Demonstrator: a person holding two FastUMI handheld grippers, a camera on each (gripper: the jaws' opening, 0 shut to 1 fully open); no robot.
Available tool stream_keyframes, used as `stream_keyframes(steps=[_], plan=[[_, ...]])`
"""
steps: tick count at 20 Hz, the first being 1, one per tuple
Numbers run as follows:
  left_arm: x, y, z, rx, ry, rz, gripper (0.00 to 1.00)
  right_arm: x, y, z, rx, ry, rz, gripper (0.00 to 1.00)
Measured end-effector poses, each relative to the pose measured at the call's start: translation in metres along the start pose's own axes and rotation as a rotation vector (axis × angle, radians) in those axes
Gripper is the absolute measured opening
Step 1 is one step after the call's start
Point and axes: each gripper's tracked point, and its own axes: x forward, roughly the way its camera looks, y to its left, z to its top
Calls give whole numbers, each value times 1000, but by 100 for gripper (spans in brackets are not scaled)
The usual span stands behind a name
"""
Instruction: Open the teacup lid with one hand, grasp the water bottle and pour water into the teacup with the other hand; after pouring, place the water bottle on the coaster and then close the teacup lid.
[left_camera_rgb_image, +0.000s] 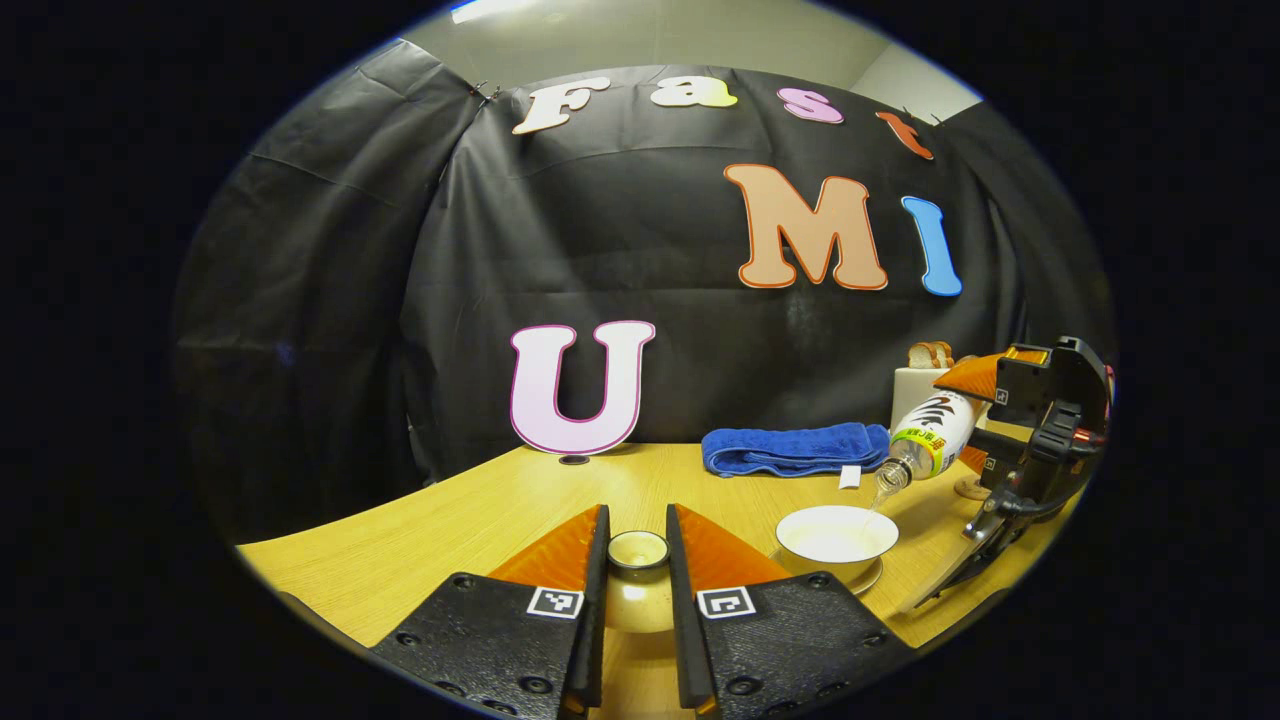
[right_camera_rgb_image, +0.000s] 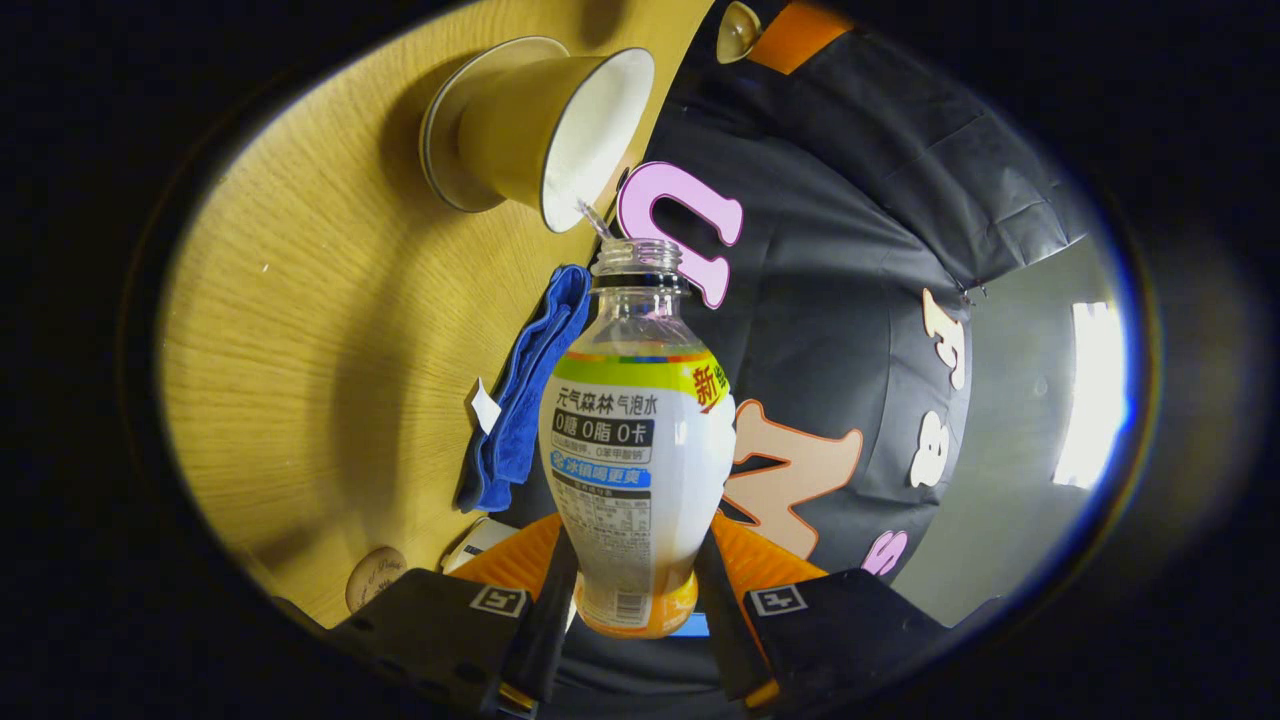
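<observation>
Pouring is under way: the right gripper (right_camera_rgb_image: 635, 600), jaws clamped on the water bottle (right_camera_rgb_image: 637, 440), tips it over the teacup (left_camera_rgb_image: 836, 535) at lower right. The left gripper (left_camera_rgb_image: 637, 560) grips the lid (left_camera_rgb_image: 638, 550). Next: level the bottle, set it on the coaster (right_camera_rgb_image: 376, 577).

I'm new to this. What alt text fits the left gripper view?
A tilted water bottle, held by the right tongs, pours into an open teacup on a wooden table. In front, the left tongs grip the lid; a blue towel lies behind.
</observation>
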Motion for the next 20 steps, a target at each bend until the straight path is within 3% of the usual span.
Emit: stream_keyframes(steps=[16, 18, 20], plan=[[0, 1, 0, 0, 0, 0, 27, -4, -25, 35, -155, -94, -119, 65], [0, 0, 0, 0, -1, -1, 27, -6, -26, 35, -143, -93, -113, 65], [0, 0, 0, 0, -1, -1, 27, -5, -11, 31, -50, -76, -41, 67]])
